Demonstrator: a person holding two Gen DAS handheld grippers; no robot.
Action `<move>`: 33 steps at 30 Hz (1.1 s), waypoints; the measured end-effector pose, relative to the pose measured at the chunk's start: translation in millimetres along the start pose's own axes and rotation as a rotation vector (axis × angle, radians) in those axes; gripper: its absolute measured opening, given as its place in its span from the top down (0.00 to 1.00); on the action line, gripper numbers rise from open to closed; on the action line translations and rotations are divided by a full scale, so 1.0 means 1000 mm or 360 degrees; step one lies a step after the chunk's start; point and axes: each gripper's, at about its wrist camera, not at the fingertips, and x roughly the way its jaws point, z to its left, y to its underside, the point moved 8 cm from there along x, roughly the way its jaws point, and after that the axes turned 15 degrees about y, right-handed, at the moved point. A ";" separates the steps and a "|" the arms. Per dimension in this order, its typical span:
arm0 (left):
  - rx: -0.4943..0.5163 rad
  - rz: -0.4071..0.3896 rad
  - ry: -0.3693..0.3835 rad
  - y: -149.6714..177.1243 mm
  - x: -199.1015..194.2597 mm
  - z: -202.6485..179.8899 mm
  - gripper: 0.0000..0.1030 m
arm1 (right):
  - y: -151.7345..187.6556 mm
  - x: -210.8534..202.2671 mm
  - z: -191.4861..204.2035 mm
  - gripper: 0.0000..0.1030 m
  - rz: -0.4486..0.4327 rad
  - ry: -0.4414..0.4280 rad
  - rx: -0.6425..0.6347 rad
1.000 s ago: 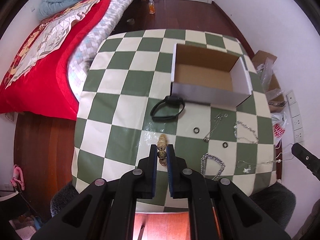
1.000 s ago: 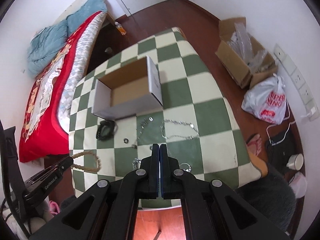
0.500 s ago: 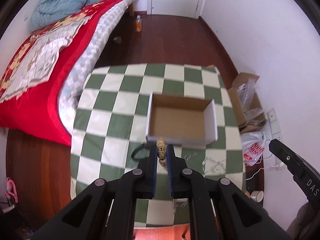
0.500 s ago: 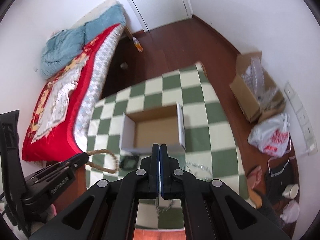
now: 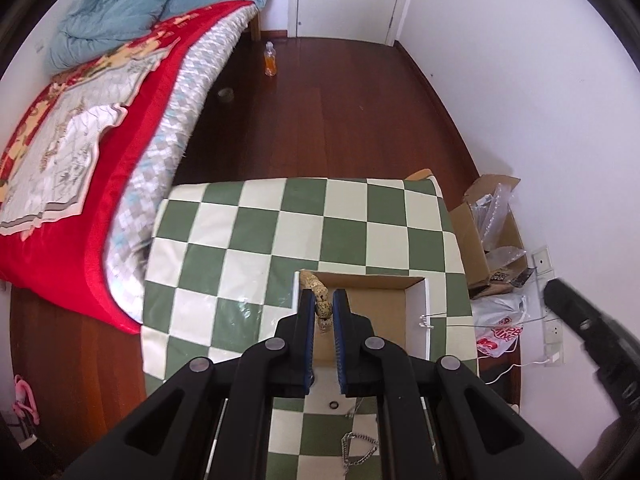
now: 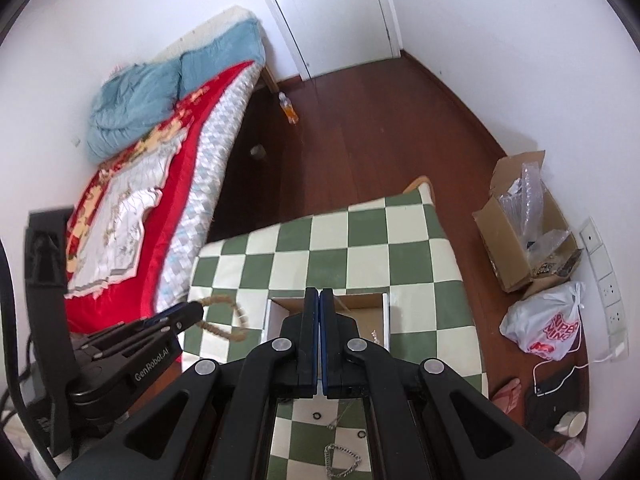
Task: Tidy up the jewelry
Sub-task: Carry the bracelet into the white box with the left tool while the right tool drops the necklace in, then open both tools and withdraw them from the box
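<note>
My left gripper (image 5: 322, 307) is shut on a tan beaded bracelet (image 5: 316, 286), held above the near left corner of the open cardboard box (image 5: 416, 320) on the checked table (image 5: 248, 272). In the right wrist view the bracelet (image 6: 236, 330) hangs as a loop from the left gripper (image 6: 196, 312), left of the box (image 6: 386, 316). My right gripper (image 6: 319, 300) is shut, with a thin silver necklace (image 5: 427, 319) trailing from it over the box's right wall. Small black rings (image 6: 317, 416) and a heavier silver chain (image 6: 340, 460) lie on the table below.
A bed with a red cover (image 5: 80, 152) runs along the left of the table. On the floor to the right stand a cardboard box of plastic wrap (image 6: 524, 236) and a white plastic bag (image 6: 548, 328). A bottle (image 5: 270, 60) stands on the wooden floor beyond.
Both grippers have risen and moved forward from the jewelry toward the box. The left one carried the bracelet up off the table to the box's near edge.
</note>
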 end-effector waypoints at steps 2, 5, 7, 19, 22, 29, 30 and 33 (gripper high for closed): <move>-0.0015 0.0036 0.0035 -0.003 0.013 0.000 0.94 | 0.002 0.018 0.004 1.00 0.0039 0.0027 -0.0022; -0.0048 0.0106 0.0104 -0.003 0.038 0.001 0.94 | 0.009 0.049 0.007 1.00 0.0114 0.0045 -0.0035; -0.0078 0.0162 0.0156 -0.002 0.057 0.002 0.94 | 0.015 0.075 0.007 1.00 0.0186 0.0062 -0.0051; -0.0196 0.0391 0.0149 0.013 0.141 0.031 0.94 | 0.055 0.195 0.000 1.00 0.0521 0.0191 -0.0189; -0.0179 0.0422 0.0095 0.016 0.150 0.039 0.94 | 0.061 0.209 -0.002 0.99 0.0568 0.0223 -0.0229; -0.0112 0.0397 -0.0084 0.010 0.147 0.055 0.90 | 0.069 0.220 -0.002 0.83 0.0664 0.0253 -0.0260; -0.0091 0.0378 -0.0111 0.007 0.144 0.056 0.87 | 0.070 0.219 -0.003 0.65 0.0670 0.0249 -0.0247; -0.0071 0.0290 -0.0186 -0.003 0.128 0.060 0.45 | 0.071 0.212 -0.004 0.46 0.0665 0.0257 -0.0239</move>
